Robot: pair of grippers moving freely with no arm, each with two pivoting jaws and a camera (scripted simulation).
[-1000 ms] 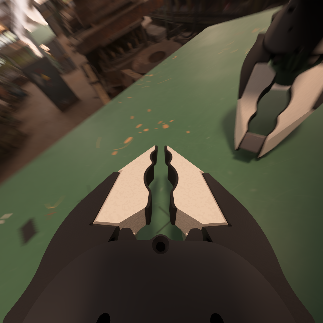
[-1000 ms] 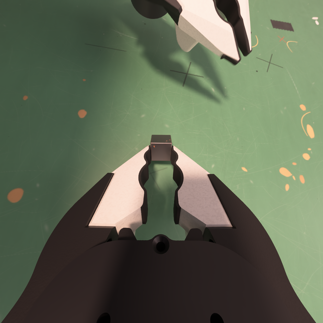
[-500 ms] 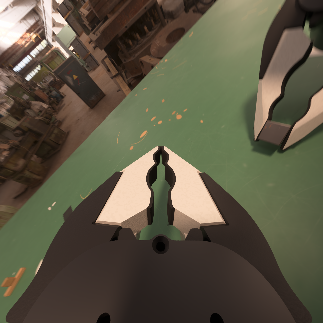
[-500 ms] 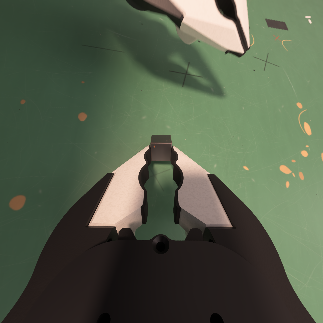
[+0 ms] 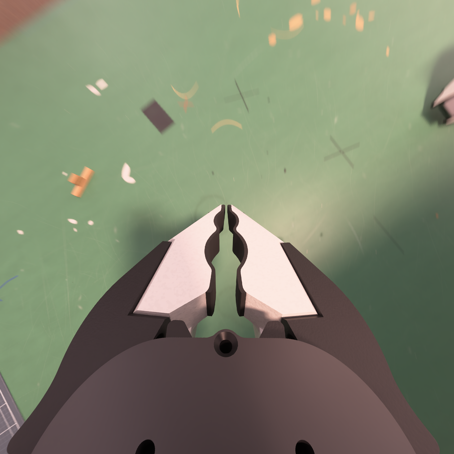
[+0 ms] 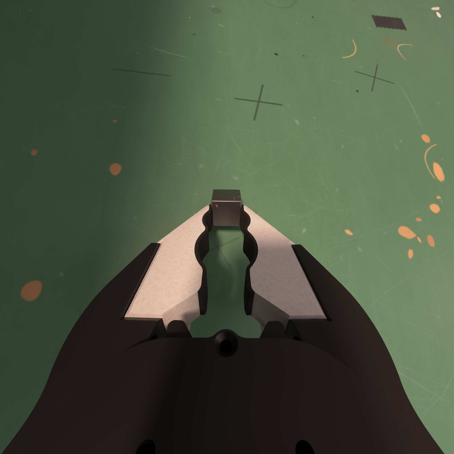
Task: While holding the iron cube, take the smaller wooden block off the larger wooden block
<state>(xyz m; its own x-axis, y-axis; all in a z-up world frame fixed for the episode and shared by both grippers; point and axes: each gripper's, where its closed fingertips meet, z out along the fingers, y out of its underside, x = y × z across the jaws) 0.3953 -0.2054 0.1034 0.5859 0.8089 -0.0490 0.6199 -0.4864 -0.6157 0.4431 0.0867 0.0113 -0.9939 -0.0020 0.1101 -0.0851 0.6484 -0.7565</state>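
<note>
My right gripper (image 6: 226, 208) is shut on the small grey iron cube (image 6: 225, 213) and holds it at its fingertips just above the green table (image 6: 319, 172). My left gripper (image 5: 226, 206) is shut and empty and points down at the table. In the left wrist view, two small orange-brown wooden blocks lie crossed at the far left, blurred: the shorter block (image 5: 73, 178) lies across the longer block (image 5: 79, 190). They are well to the left of my left fingertips. The right gripper (image 5: 444, 105) shows partly at the right edge of that view.
A flat dark rectangle (image 5: 158, 119) lies on the table beyond the left gripper and also shows in the right wrist view (image 6: 388, 22). Orange and white flecks and drawn crosses mark the surface. A grey gridded mat corner (image 5: 6, 405) sits at the lower left.
The left gripper has closed its small gap and tilted down from the table edge to the table top, bringing the wooden blocks into view. It has left the right wrist view. The right gripper keeps the cube.
</note>
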